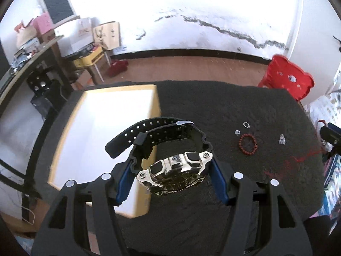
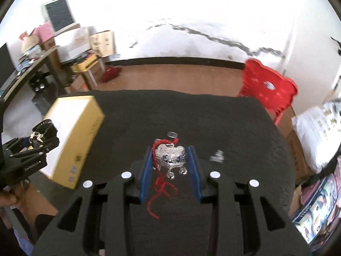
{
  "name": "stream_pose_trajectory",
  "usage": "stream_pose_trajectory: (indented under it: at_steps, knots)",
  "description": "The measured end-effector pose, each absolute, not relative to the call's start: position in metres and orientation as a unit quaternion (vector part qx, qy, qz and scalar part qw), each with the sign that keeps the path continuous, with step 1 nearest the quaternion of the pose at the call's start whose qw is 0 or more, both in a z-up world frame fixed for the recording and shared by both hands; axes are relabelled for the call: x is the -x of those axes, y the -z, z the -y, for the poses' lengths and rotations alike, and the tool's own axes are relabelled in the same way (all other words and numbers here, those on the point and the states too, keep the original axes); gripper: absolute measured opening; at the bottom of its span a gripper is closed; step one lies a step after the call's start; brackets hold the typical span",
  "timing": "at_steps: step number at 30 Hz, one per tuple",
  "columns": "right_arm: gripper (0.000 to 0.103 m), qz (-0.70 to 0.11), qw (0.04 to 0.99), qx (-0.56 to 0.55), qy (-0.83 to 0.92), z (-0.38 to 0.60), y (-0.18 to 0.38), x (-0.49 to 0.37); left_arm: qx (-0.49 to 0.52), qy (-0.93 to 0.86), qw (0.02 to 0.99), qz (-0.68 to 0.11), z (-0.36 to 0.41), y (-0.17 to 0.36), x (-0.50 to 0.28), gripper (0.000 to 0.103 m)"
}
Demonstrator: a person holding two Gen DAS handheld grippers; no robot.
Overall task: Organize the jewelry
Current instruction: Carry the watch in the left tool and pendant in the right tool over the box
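My left gripper (image 1: 170, 166) is clamped on a watch (image 1: 173, 173) (strap looped upward) above the dark mat (image 1: 245, 111), beside the box (image 1: 106, 132). My right gripper (image 2: 170, 160) pinches a silver pendant (image 2: 171, 156), its red cord (image 2: 161, 189) dangling.

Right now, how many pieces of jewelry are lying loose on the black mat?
4: a red bead bracelet, a silver ring beyond it, a small clear piece beside the ring, and a silver clump to the right. The grippers may hide more.
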State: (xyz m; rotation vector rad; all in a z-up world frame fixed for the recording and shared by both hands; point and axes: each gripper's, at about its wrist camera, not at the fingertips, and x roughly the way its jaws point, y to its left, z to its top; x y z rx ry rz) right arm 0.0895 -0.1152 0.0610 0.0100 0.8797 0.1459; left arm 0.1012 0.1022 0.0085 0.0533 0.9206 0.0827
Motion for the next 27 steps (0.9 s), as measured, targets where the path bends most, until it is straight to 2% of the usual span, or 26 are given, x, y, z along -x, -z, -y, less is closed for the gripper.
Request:
stream_pose_trajectory:
  at_steps: [14, 27]
  knots:
    - [0.033, -0.399, 0.903, 0.041, -0.152, -0.025, -0.122, -0.081, -0.007, -0.092, 0.903, -0.419, -0.193, -0.057, -0.066, 0.062]
    - [0.033, -0.4, 0.891, 0.067, -0.205, -0.134, -0.133, -0.115, 0.023, -0.11, 0.9, -0.421, -0.249, -0.054, -0.072, 0.062]
